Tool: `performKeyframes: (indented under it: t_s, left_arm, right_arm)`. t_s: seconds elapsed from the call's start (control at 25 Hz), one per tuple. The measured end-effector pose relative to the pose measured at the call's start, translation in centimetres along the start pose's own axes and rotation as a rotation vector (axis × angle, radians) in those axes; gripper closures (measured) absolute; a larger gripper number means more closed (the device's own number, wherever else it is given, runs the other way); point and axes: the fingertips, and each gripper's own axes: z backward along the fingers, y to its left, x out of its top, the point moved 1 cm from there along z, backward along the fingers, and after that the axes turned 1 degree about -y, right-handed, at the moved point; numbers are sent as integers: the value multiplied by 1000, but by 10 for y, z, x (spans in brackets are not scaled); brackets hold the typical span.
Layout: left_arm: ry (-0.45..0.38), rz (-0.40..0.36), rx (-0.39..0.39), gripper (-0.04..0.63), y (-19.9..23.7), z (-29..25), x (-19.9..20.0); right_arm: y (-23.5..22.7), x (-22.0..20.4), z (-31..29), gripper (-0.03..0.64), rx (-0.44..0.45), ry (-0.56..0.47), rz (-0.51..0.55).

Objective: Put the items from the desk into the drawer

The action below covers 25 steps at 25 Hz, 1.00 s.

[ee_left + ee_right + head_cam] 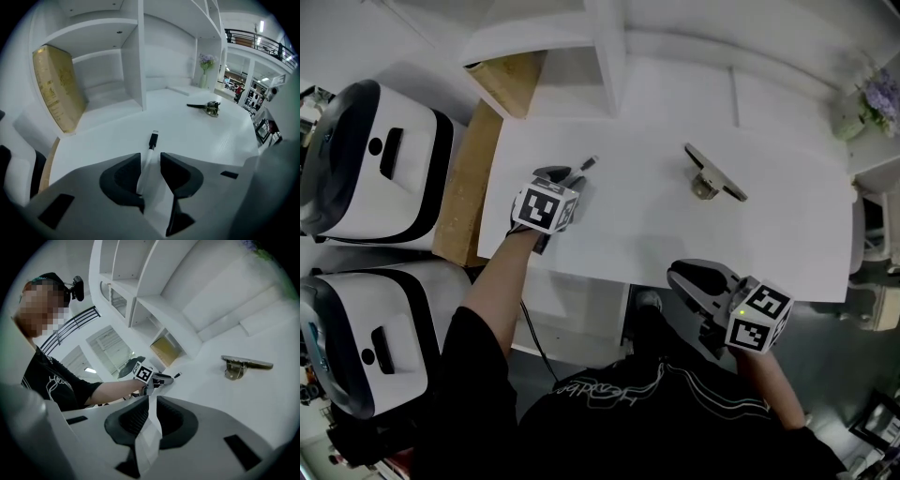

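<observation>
The right claw (pixel 151 401) fills the bottom of the view, its jaws drawn together with nothing between them. At its twelve o'clock, across the white worktop (pixel 211 397), the left claw (pixel 170 379) is lowered over a dark-capped pen (pixel 178 374). At two o'clock lies a metal clip-like piece (pixel 243 364). At twelve o'clock of the pen, a tan box (pixel 165 349) stands in the shelf.

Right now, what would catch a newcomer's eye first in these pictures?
The left gripper, jaws apart, straddles a slim white pen with a black cap on the white desk. Further right lies a flat brass-coloured metal piece; the right gripper hangs shut and empty at the desk's front edge.
</observation>
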Motion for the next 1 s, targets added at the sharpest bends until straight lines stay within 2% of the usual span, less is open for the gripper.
performKeyframes:
  t_s: [0.2,0.28,0.4,0.56,0.88,1.0]
  left_arm:
    - [12,58,-54,508,-6,-3,-2]
    - [12,72,-49,540,-9,-3,-3]
    - [8,100,-24,541,-10,-3,-4]
    - [-16,182,-58,541,-15,9,-7]
    - [-146,252,-113,541,-37,96,-11]
    - [-196,244,-112,541,-50,138,-17]
  right_arm:
    - [2,-7,0,555,-9,4,-5]
    - [6,-10,-1,555,-5,6,-8]
    - [13,-13,-2,557,1,7,-7]
    - [25,-16,0,555,7,3,0]
    - [62,-27,-4,555,29,-18,15]
    - [81,-34,-7,556,47,-24,26]
